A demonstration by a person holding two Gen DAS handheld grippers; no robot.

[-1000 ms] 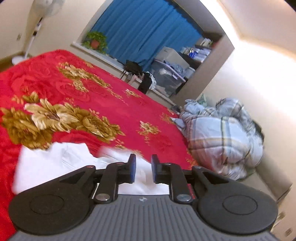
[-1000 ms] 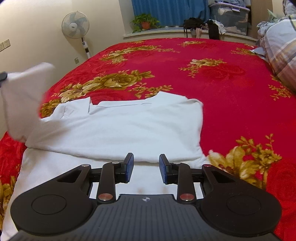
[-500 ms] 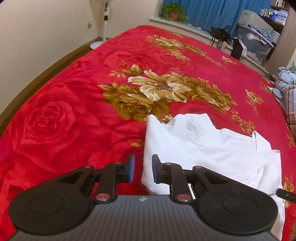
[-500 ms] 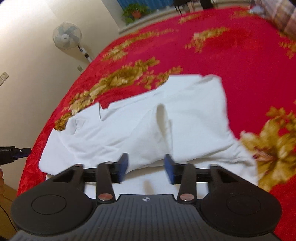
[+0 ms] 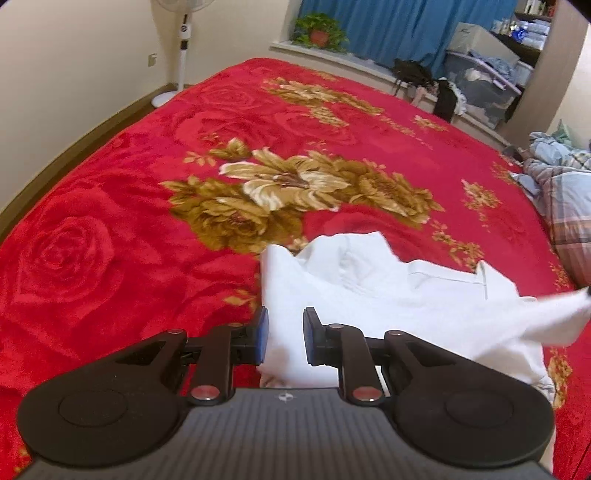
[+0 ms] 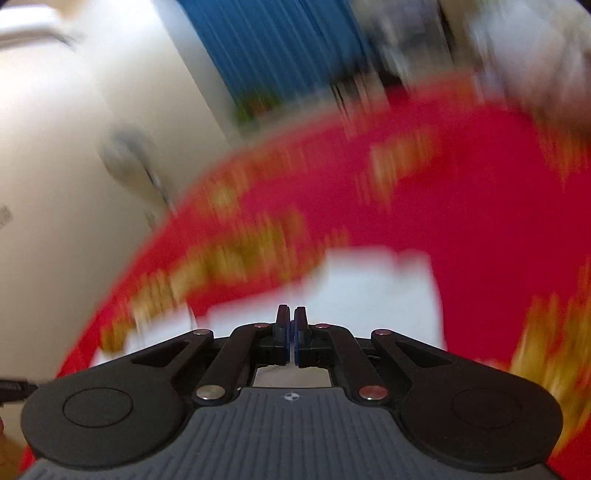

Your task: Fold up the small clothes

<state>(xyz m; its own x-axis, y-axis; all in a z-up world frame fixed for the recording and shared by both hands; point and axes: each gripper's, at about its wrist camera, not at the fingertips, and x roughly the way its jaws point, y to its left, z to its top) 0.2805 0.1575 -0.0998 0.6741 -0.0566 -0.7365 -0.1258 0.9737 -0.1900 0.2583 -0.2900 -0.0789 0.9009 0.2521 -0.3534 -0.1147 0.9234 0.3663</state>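
A white shirt [image 5: 388, 295] lies crumpled on the red flowered bedspread [image 5: 129, 240]. My left gripper [image 5: 282, 341] hovers over the shirt's left edge. Its jaws stand a little apart with fabric showing below the gap, and the pads do not press on it. At the right edge of the left wrist view, a corner of the shirt [image 5: 554, 317] is drawn up into a stretched point. My right gripper [image 6: 290, 332] is shut, and that corner appears pinched in it. The right wrist view is heavily blurred, with the shirt [image 6: 369, 288] white beyond the fingers.
A standing fan [image 5: 183, 48] is by the wall past the bed's far left corner. A plaid quilt [image 5: 569, 206] is heaped at the right side. Storage boxes [image 5: 480, 85] and a potted plant [image 5: 319, 31] line the windowsill. The bed's left edge drops to the floor.
The left gripper tipped down from the far wall onto the shirt's left edge. The right gripper widened over a ridge of fabric, then shut and rose, pulling a shirt corner up.
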